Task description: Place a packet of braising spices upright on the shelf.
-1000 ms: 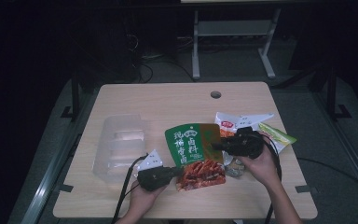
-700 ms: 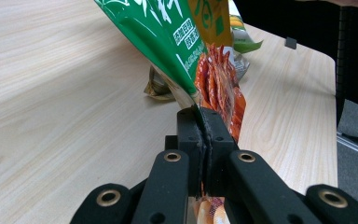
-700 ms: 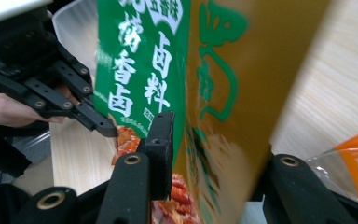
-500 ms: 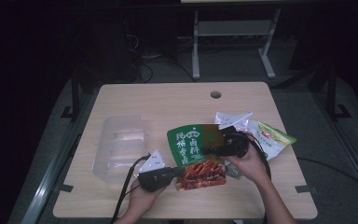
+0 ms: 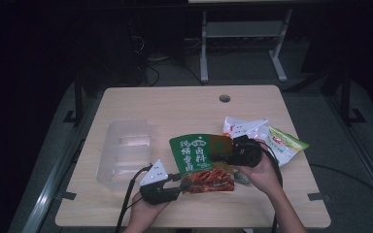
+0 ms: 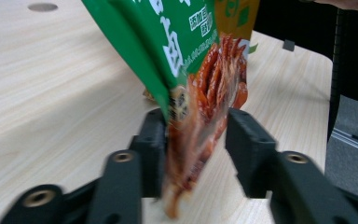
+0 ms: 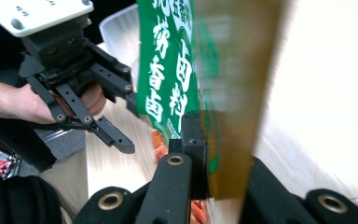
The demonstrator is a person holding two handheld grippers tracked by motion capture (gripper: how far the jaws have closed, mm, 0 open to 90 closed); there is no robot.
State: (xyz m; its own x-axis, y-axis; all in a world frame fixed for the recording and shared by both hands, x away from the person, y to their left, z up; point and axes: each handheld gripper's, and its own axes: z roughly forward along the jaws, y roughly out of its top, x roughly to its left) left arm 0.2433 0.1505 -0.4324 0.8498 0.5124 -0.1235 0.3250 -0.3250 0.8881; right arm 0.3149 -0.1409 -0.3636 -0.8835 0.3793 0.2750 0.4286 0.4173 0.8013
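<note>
Your right gripper (image 7: 214, 154) is clamping the green pouch (image 5: 201, 155) up top (over the table's near middle), while your left gripper (image 6: 193, 140) has just been opening, pouch's bottom edge hanging loose between its jaws.

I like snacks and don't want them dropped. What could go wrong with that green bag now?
The left tongs have just been opening, so the green and red snack bag hangs mostly from the right tongs pinching its edge; it might slip or tear. Swinging, it could nudge the white and green packets lying close beside.
</note>
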